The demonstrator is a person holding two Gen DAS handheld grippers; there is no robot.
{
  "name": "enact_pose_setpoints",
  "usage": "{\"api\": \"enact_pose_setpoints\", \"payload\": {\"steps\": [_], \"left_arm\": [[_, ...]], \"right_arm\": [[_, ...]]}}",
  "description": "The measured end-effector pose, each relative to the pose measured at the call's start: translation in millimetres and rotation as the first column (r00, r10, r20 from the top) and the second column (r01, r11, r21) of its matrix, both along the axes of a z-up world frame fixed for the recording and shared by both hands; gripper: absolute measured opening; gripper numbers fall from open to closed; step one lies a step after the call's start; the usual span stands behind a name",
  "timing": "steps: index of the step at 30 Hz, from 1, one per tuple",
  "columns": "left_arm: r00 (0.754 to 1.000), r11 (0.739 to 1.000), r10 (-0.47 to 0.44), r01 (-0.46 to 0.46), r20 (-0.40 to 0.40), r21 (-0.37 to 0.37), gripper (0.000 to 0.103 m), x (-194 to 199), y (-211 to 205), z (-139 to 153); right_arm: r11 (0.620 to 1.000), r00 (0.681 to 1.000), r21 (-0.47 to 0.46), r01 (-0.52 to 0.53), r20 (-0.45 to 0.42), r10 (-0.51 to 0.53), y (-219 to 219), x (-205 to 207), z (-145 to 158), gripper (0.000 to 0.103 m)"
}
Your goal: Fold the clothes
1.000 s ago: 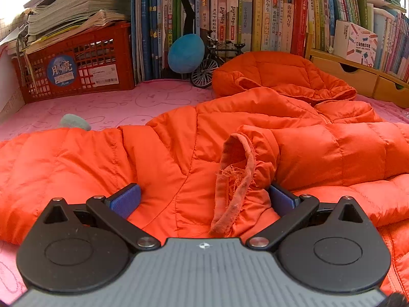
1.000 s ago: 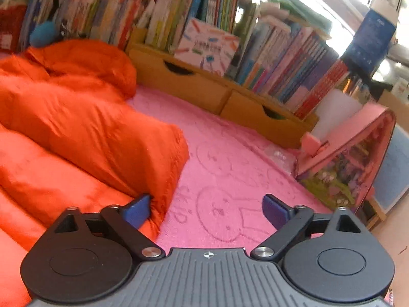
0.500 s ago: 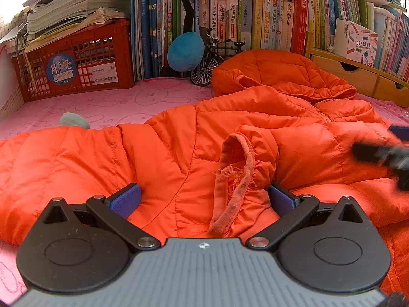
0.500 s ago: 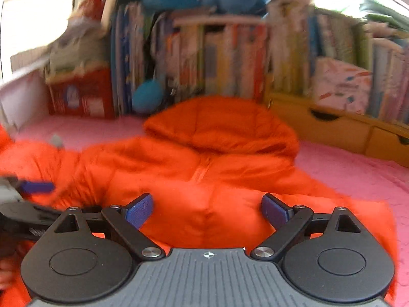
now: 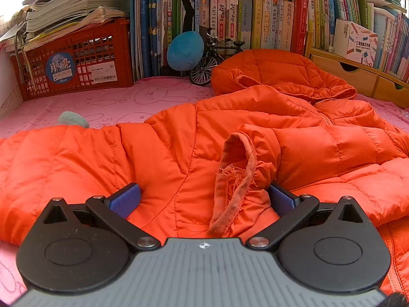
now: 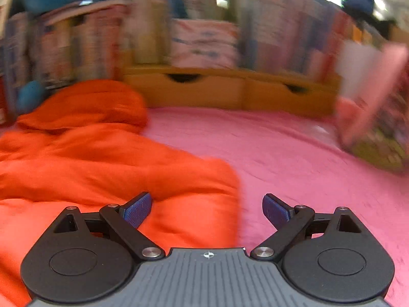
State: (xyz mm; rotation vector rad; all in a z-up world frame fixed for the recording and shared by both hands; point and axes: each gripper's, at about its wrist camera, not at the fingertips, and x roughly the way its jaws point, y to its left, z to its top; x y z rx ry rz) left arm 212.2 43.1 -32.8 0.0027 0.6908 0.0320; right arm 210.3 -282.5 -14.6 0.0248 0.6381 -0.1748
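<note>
An orange puffer jacket [image 5: 255,133] lies spread on the pink bed cover [image 5: 115,99], hood toward the bookshelf. One sleeve is folded across the body, and its frayed cuff [image 5: 235,179] stands between the wide-apart blue pads of my left gripper [image 5: 202,199], which is open and rests low on the jacket. In the blurred right wrist view, the jacket [image 6: 102,158] fills the left half. My right gripper [image 6: 207,209] is open above the jacket's right edge, with nothing between its fingers.
A red crate [image 5: 74,61] of papers, rows of books, a blue plush ball [image 5: 185,51] and a toy bicycle [image 5: 212,61] line the back. Wooden drawers [image 6: 230,92] stand behind the pink cover [image 6: 294,153]. A pink box [image 6: 370,97] leans at the right.
The right gripper swung left over the jacket, showing at the right edge of the left wrist view, then swung back right to the jacket's edge. The left gripper has stayed still.
</note>
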Motion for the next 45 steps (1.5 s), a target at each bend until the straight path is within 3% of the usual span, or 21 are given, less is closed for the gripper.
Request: {"api": "enact_pose_setpoints", "payload": {"steps": [3, 7, 12, 16, 19, 25, 28, 33, 37, 40, 43, 45], "left_arm": [[1.000, 1.000, 0.000, 0.000, 0.000, 0.001, 0.103, 0, 0, 0], [1.000, 1.000, 0.000, 0.000, -0.001, 0.002, 0.103, 0, 0, 0], [1.000, 1.000, -0.003, 0.003, 0.000, 0.000, 0.103, 0, 1, 0], [1.000, 1.000, -0.004, 0.004, 0.000, 0.001, 0.103, 0, 0, 0], [1.000, 1.000, -0.005, 0.005, 0.000, 0.001, 0.103, 0, 0, 0], [1.000, 1.000, -0.005, 0.005, 0.000, 0.000, 0.103, 0, 0, 0], [1.000, 1.000, -0.006, 0.006, 0.000, -0.001, 0.103, 0, 0, 0], [1.000, 1.000, -0.008, 0.008, 0.000, -0.001, 0.103, 0, 0, 0], [1.000, 1.000, -0.008, 0.008, 0.001, 0.001, 0.103, 0, 0, -1], [1.000, 1.000, -0.010, 0.010, 0.001, 0.004, 0.103, 0, 0, -1], [1.000, 1.000, -0.010, 0.010, 0.001, 0.006, 0.103, 0, 0, -1], [1.000, 1.000, -0.011, 0.011, 0.006, 0.000, 0.103, 0, 0, 0]], "right_arm": [[0.998, 1.000, 0.055, -0.001, -0.026, 0.002, -10, 2, -13, 0.095], [1.000, 0.999, -0.001, -0.003, -0.047, 0.003, -1, 7, -15, 0.099], [0.998, 0.998, 0.053, 0.025, -0.066, -0.022, -8, 6, -11, 0.101], [0.998, 0.999, -0.065, 0.014, -0.050, -0.017, 21, -1, 6, 0.096], [0.991, 0.998, -0.124, -0.059, -0.021, 0.056, 53, -13, 21, 0.096], [0.958, 0.958, -0.053, -0.281, 0.040, 0.284, 107, -31, 41, 0.097], [0.935, 0.934, -0.016, -0.355, 0.027, 0.355, 125, -32, 39, 0.097], [0.957, 0.957, -0.019, -0.290, -0.029, 0.289, 104, -31, 19, 0.098], [0.982, 0.983, 0.049, -0.184, -0.006, 0.185, 57, -37, 12, 0.100], [0.993, 0.994, 0.031, -0.111, -0.009, 0.111, 30, -41, 3, 0.103], [0.979, 0.995, 0.181, -0.093, -0.022, 0.099, 7, -38, -5, 0.103], [0.985, 0.994, 0.142, -0.094, -0.037, 0.100, 13, -37, -6, 0.103]]}}
